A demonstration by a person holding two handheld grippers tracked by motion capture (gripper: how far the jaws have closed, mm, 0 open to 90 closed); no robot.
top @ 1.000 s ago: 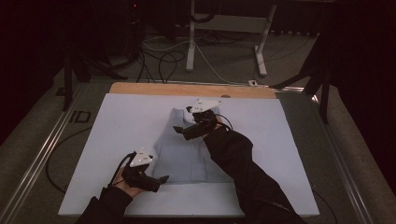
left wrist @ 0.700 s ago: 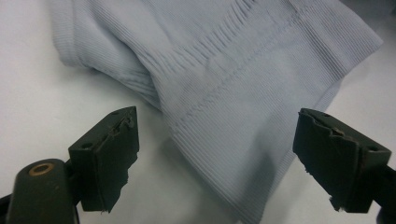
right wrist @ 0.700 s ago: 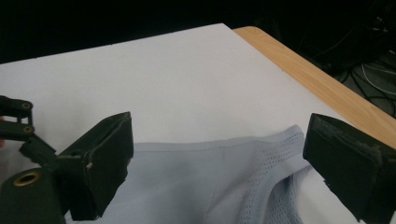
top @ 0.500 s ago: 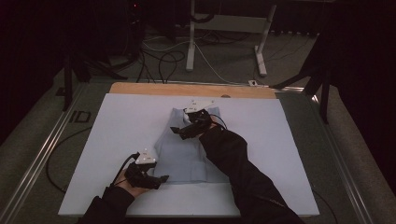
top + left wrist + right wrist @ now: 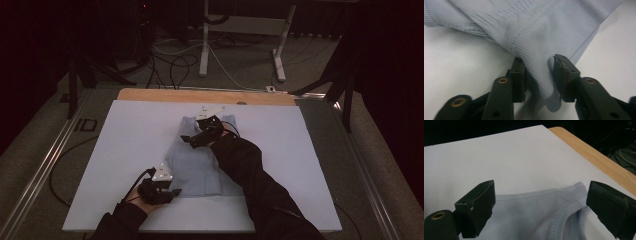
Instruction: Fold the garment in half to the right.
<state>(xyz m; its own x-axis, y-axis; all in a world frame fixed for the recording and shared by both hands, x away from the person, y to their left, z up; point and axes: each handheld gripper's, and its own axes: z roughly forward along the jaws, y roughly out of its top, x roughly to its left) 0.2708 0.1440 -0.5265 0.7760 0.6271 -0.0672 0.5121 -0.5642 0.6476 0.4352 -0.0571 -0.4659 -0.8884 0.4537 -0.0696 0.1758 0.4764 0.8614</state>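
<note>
Pale blue ribbed garment (image 5: pixel 196 160) spread flat at the middle of the counter (image 5: pixel 125 135), on a white sheet covering most of the top. Mesh panel and seamed edge visible at its far end in the right gripper view (image 5: pixel 564 212); stitched hem and a folded corner close up in the left gripper view (image 5: pixel 536 37).

Left tongs (image 5: pixel 162 190) at the near left corner of the garment, jaws either side of a lifted fold of cloth (image 5: pixel 540 82) and touching it on both faces, so gripping the garment. Right tongs (image 5: pixel 200 136) over the far end of the garment, jaws spread wide apart (image 5: pixel 541 210), nothing between them, cloth lying below. Dark sleeve (image 5: pixel 255 185) stretching diagonally across the right half of the garment.

Bare wooden strip (image 5: pixel 200 96) along the far edge of the counter, beyond the white sheet. Metal rail (image 5: pixel 47 165) running down the left side. Beyond, a dim room: grey floor, loose cables (image 5: pixel 175 60) tangled near a white table frame (image 5: pixel 240 30), black stand legs (image 5: pixel 340 85) to the right.
</note>
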